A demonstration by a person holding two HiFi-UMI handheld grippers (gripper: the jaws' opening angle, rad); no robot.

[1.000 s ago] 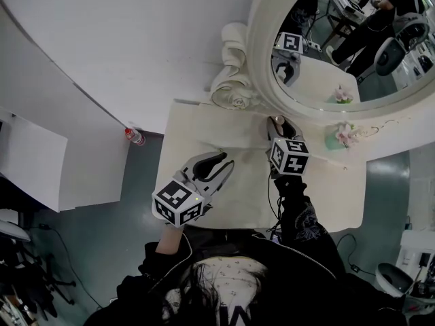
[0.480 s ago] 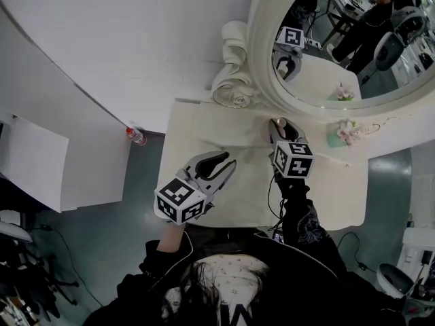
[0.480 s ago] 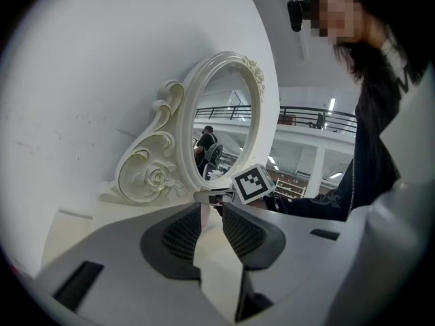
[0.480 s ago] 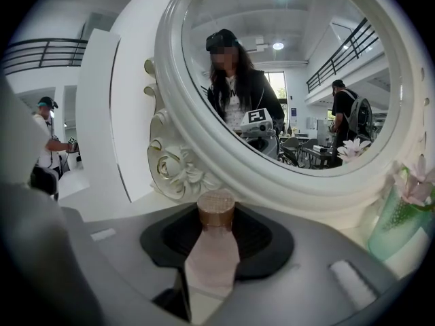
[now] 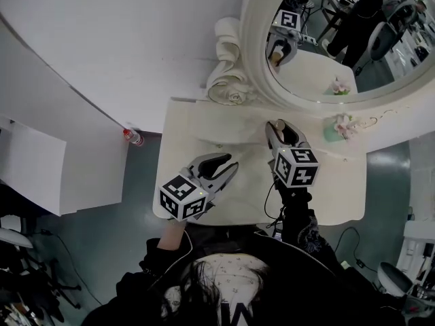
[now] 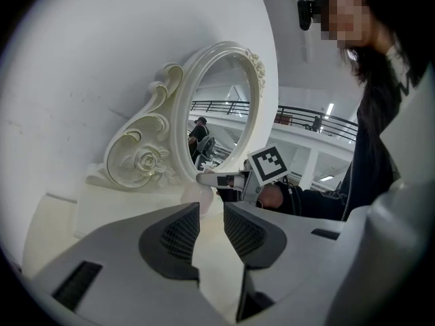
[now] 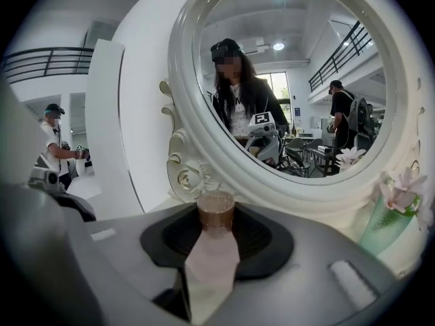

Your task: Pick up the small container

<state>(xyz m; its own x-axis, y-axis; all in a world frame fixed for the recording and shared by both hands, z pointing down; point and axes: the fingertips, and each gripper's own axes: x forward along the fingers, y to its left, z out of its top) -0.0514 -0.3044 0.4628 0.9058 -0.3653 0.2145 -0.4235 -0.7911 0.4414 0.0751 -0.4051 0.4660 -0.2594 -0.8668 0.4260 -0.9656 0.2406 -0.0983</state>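
Observation:
The small container (image 7: pixel 213 253) is pale pink with a copper cap, and my right gripper (image 7: pixel 216 217) is shut on it, holding it upright in front of the mirror. In the head view this gripper (image 5: pixel 281 129) hangs over the back middle of the cream dressing table (image 5: pixel 187 124). The left gripper view shows the container (image 6: pixel 192 197) below the right gripper's fingers (image 6: pixel 211 179). My left gripper (image 5: pixel 231 163) hovers over the table's front left. Its pads (image 6: pixel 178 231) stand nearly together with nothing between them.
An oval mirror in an ornate white frame (image 5: pixel 253 60) stands along the back of the table. A green vase of pink flowers (image 5: pixel 338 126) sits at the back right. A red-capped bottle (image 5: pixel 132 137) lies on the floor to the left. A white wall rises behind.
My right gripper has risen a little with the container in it. The left gripper has stayed over the table's front left.

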